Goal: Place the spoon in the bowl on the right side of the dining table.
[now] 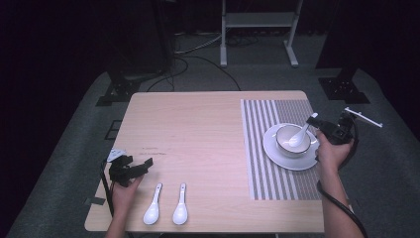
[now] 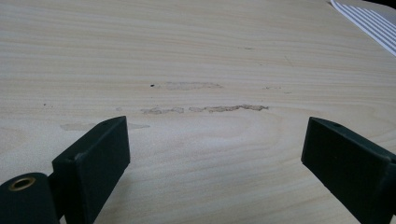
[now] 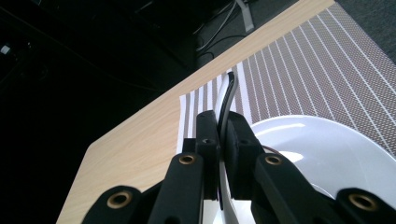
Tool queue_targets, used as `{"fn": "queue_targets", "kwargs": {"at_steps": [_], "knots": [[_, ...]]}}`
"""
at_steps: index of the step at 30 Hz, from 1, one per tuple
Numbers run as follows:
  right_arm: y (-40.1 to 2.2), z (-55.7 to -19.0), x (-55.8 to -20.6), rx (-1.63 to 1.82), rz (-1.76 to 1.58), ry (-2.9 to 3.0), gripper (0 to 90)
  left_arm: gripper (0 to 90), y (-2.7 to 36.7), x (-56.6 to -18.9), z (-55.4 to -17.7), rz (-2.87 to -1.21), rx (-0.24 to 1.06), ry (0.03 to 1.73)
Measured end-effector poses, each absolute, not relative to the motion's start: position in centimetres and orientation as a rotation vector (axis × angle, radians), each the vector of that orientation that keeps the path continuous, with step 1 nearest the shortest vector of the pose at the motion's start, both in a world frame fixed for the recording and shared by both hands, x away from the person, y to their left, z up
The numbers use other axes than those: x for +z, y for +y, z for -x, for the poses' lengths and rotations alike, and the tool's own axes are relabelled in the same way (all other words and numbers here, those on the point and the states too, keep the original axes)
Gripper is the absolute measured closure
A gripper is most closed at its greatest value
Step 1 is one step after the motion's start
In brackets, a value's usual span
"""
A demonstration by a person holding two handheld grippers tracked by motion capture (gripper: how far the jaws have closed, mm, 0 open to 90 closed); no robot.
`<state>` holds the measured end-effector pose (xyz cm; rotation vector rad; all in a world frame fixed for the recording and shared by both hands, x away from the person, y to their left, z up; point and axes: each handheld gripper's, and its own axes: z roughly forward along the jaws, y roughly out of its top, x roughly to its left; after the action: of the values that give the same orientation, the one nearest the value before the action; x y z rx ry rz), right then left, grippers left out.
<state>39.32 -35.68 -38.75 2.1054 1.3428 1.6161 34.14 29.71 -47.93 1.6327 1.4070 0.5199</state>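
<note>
A white bowl [image 1: 292, 149] stands on a white plate [image 1: 275, 154] on the striped placemat [image 1: 262, 173] at the table's right. A white spoon [image 1: 300, 137] leans in the bowl, scoop down. My right gripper [image 1: 316, 122] is shut on its handle from the right. In the right gripper view the jaws of that gripper [image 3: 219, 122] pinch the spoon handle [image 3: 229, 93] above the plate [image 3: 327, 154]. Near the front left my left gripper [image 1: 140, 161] is open over bare wood, its jaws wide apart in the left gripper view [image 2: 215, 140]. Two more white spoons [image 1: 152, 208] [image 1: 180, 204] lie just right of it.
The wooden table [image 1: 198, 129] has scuff marks [image 2: 205, 109] ahead of the left gripper. A corner of the placemat [image 2: 369, 23] shows far off in the left gripper view. Beyond the table are a white stand [image 1: 257, 20], black stands and floor cables.
</note>
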Motion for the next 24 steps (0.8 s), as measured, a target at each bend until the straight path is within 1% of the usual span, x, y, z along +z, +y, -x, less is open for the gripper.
{"fn": "queue_targets", "kwargs": {"at_steps": [7, 19, 24], "knots": [[-35.8, -39.6, -39.3, 1.592, -2.123, 1.318, 84.7, 6.7, 29.7, -47.9, -34.1, -1.634, 0.520, 1.407], [-35.1, -39.8, -42.3, 1.534, -2.147, 1.418, 84.4, 6.7, 29.7, -47.9, -34.1, -1.634, 0.521, 1.407], [-35.9, -39.6, -43.0, 1.558, -2.172, 1.414, 84.6, 6.7, 29.7, -47.9, -34.1, -1.634, 0.519, 1.411]]}}
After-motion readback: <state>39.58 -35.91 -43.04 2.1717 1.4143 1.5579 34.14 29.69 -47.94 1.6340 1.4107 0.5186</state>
